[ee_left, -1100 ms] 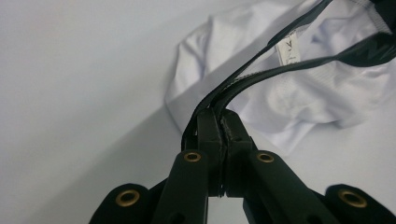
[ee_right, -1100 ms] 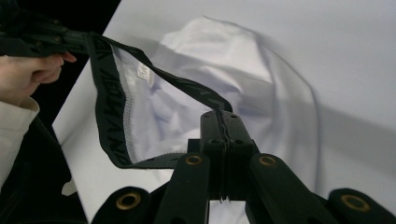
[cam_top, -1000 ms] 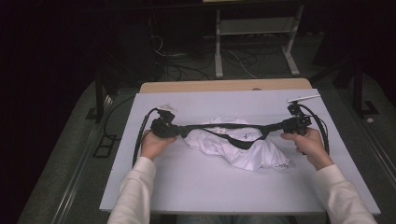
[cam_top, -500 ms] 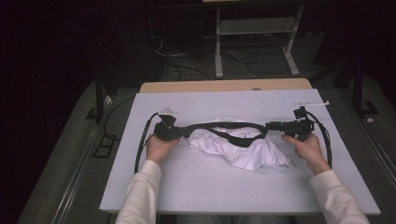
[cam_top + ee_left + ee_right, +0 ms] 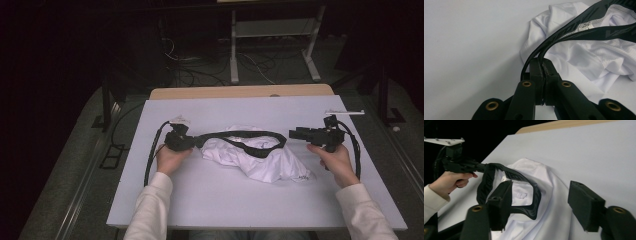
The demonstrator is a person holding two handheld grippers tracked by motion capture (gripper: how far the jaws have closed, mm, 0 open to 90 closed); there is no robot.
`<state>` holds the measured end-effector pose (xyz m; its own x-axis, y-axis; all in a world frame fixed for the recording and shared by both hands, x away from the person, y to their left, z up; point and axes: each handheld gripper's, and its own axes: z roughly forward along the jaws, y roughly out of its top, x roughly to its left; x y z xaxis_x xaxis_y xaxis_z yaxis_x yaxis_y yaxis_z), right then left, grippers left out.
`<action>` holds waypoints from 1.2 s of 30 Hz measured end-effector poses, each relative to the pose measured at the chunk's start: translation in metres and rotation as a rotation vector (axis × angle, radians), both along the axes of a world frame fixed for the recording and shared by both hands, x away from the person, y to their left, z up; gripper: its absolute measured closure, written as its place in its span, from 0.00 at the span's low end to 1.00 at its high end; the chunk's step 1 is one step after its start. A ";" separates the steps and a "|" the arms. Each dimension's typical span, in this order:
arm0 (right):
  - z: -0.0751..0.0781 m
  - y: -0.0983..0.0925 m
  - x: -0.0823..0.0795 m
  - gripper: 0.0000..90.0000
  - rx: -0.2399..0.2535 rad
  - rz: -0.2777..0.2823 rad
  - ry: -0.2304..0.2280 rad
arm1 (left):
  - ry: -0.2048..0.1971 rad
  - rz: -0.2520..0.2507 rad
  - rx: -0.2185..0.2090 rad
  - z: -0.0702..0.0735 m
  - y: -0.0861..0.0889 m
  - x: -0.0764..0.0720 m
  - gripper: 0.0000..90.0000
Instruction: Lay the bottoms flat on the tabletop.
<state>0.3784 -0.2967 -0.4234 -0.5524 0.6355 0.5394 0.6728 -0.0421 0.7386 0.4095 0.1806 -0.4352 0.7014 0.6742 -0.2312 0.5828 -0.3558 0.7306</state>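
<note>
A crumpled white garment (image 5: pixel 265 160) with a black elastic waistband (image 5: pixel 240 135) lies mid-table. My left gripper (image 5: pixel 196 141) is shut on the left end of the band; in the left gripper view the jaws (image 5: pixel 542 62) pinch the doubled band (image 5: pixel 584 27) above the white cloth (image 5: pixel 584 57). My right gripper (image 5: pixel 292 134) hovers just right of the garment. Its jaws have just been opening, and the right gripper view (image 5: pixel 540 195) shows them apart with nothing pressed between the pads. The slack band (image 5: pixel 489 177) loops ahead of them toward the left gripper (image 5: pixel 480 166).
The white table top (image 5: pixel 200 200) has bare room in front of and around the garment. A wooden edge (image 5: pixel 240 92) borders its far side. Behind it stand a metal frame (image 5: pixel 272 45) and floor cables in the dark.
The right gripper let go of the waistband and drew away to the right. The band, stretched taut between both grippers before, now lies slack on the cloth. The left hand kept still.
</note>
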 end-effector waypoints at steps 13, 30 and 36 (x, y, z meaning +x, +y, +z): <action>-0.015 0.012 -0.003 0.20 -0.105 0.108 0.007 | 0.008 0.009 0.000 0.001 0.000 -0.002 0.97; -0.023 0.052 0.021 0.92 -0.113 0.165 0.010 | 0.001 -0.007 0.015 0.000 -0.004 -0.002 0.97; -0.023 0.040 0.022 0.94 -0.084 0.119 0.074 | -0.023 0.012 -0.041 0.012 0.007 -0.007 0.87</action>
<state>0.4008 -0.2565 -0.4463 -0.5870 0.6129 0.5289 0.7220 0.1008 0.6845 0.4028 0.1873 -0.4232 0.6989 0.6727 -0.2429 0.5698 -0.3185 0.7576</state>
